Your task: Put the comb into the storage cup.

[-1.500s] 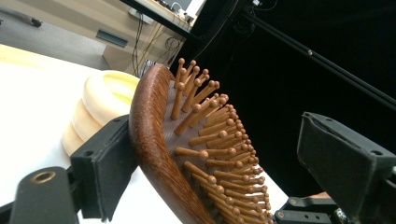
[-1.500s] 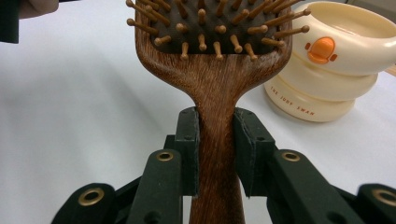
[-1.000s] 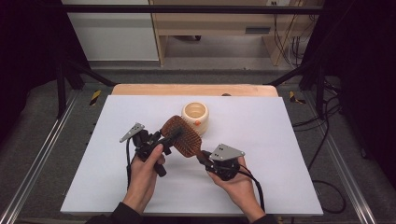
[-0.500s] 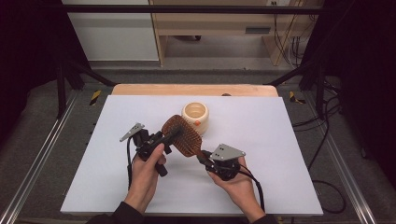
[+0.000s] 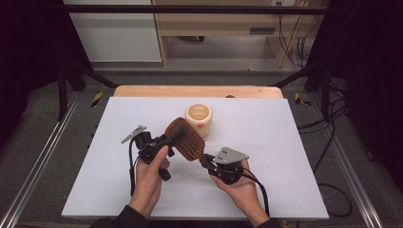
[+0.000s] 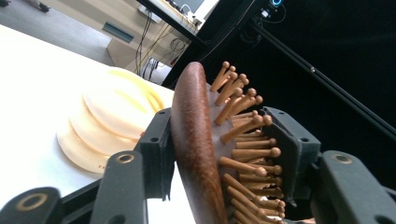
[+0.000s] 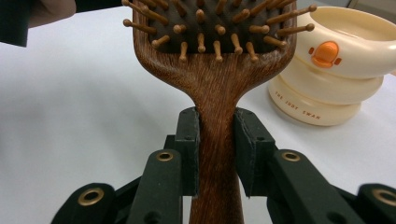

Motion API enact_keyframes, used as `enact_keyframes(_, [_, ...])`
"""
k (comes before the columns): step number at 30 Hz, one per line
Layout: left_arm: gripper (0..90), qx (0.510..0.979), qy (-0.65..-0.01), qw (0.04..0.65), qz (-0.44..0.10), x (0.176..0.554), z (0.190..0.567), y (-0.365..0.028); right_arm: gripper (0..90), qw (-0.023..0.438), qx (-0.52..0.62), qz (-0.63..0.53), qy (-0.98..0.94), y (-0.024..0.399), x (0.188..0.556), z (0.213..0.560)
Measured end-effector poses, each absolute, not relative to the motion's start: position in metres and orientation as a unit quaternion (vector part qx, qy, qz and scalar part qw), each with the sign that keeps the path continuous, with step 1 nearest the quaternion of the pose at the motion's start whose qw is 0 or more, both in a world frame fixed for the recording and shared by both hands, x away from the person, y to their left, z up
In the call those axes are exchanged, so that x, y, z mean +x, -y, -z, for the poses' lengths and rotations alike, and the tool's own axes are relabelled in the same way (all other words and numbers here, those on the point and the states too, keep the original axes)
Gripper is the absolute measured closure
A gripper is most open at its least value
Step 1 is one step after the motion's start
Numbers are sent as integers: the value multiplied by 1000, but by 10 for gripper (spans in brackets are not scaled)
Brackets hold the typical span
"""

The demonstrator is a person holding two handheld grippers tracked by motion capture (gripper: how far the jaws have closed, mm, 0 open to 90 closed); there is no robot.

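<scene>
L gripper point(image 6: 219, 154) jaws have just been closing round the hairbrush point(image 5: 186, 138) head, wood back on one pad, bristle tips at the other; looks like a handover in progress. R gripper point(image 7: 217, 154) is clamped on the handle, brush held above the table point(image 5: 285, 142) near the cream pot point(image 5: 198, 118). Can't tell if L's bristle-side pad presses yet.

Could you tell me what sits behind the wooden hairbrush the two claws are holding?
Behind the hairbrush stands a cream ribbed container with an orange button, resting on the white table. The brush head covers its lower left side, and its inside cannot be seen.
</scene>
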State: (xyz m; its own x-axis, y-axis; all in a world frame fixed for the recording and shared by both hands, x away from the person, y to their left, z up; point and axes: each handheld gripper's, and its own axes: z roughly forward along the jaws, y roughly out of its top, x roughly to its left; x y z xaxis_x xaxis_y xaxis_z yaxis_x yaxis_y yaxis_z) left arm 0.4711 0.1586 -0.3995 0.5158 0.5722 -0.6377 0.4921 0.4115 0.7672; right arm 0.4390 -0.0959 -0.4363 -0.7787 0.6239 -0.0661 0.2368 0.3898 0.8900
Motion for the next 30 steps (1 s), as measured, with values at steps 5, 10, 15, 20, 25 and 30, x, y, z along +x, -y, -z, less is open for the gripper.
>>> enact_keyframes(5, [506, 552, -479, 681, -42, 467, 390, -153, 725, 199, 264, -486, -809, 95, 438, 436])
enact_keyframes(10, [518, 551, -476, 684, -38, 467, 387, -151, 724, 198, 266, -491, -805, 96, 438, 435])
enact_keyframes(15, [523, 551, -473, 686, -36, 467, 387, -150, 723, 196, 268, -491, -805, 97, 439, 436])
enact_keyframes(20, [526, 553, -467, 689, -35, 467, 385, -149, 717, 193, 271, -495, -803, 97, 439, 435])
enact_keyframes(25, [526, 554, -465, 689, -42, 467, 382, -148, 572, 190, 279, -501, -797, 98, 440, 435])
enact_keyframes(30, [526, 554, -463, 689, -55, 467, 377, -150, 399, 187, 290, -502, -793, 101, 438, 433])
